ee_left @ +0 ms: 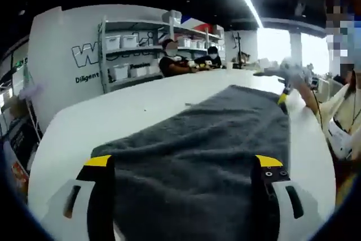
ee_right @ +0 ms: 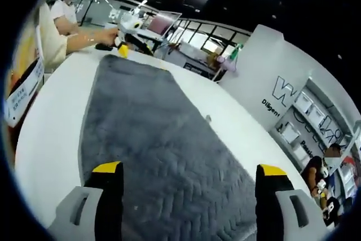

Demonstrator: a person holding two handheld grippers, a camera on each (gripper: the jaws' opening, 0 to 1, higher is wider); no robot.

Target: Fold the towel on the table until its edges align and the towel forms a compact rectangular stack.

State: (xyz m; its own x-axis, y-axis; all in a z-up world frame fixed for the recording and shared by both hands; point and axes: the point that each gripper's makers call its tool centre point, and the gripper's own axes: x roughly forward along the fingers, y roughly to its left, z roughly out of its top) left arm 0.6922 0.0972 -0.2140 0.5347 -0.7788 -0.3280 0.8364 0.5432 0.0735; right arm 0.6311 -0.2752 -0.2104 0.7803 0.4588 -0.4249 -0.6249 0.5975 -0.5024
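Observation:
A dark grey towel [ee_left: 214,139] lies flat and lengthwise on the white table [ee_left: 113,117]. In the left gripper view my left gripper [ee_left: 183,162] stands open at the near short end, its yellow-tipped jaws straddling the cloth. At the far end my right gripper [ee_left: 285,80] is held by a hand, its state unclear from here. In the right gripper view the towel [ee_right: 152,122] runs away from my right gripper [ee_right: 189,169], which is open with the jaws wide over the near end. My left gripper [ee_right: 127,32] sits at the far end there.
The person's sleeve and body [ee_left: 344,117] stand along one long side of the table [ee_right: 51,128]. Shelves with white bins [ee_left: 127,55] and seated people [ee_left: 175,60] are beyond the table. A laptop [ee_right: 161,23] sits past the far end.

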